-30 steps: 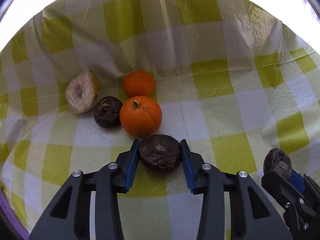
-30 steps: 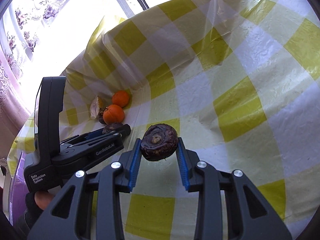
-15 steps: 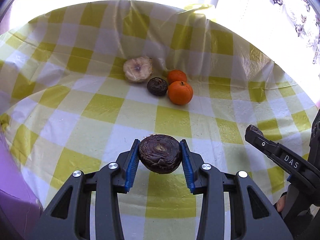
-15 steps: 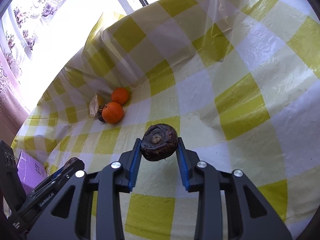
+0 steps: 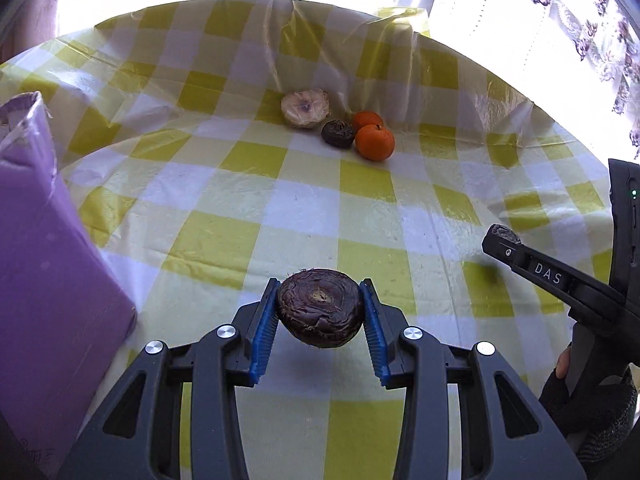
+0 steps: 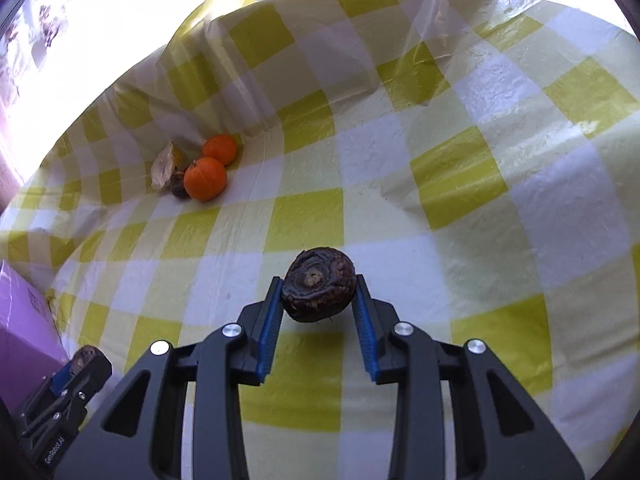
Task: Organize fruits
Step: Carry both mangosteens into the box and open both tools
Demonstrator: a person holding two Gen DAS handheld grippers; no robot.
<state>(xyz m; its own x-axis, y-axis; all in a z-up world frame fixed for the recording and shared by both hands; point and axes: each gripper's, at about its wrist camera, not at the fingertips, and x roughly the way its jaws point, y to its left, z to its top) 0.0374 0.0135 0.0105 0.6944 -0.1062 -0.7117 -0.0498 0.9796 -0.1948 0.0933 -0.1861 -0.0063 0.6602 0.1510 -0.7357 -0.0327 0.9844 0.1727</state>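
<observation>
Gripping dark fruits (image 5: 320,307), both tools (image 6: 318,312).

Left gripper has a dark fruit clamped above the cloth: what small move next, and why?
Probably carry it left toward the purple box. The left gripper holds its dark fruit clear of the cloth, the box sits close on that side, and the right gripper holds another.

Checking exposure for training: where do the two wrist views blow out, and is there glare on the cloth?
Left wrist view: window band along the top and the floral curtain clip to white; glossy yellow-and-white checked tablecloth shows sheen near the far fold. Right wrist view: top-left corner blown out, specular streaks on the cloth at upper right; dark wrinkled round fruit stays sharp.
</observation>
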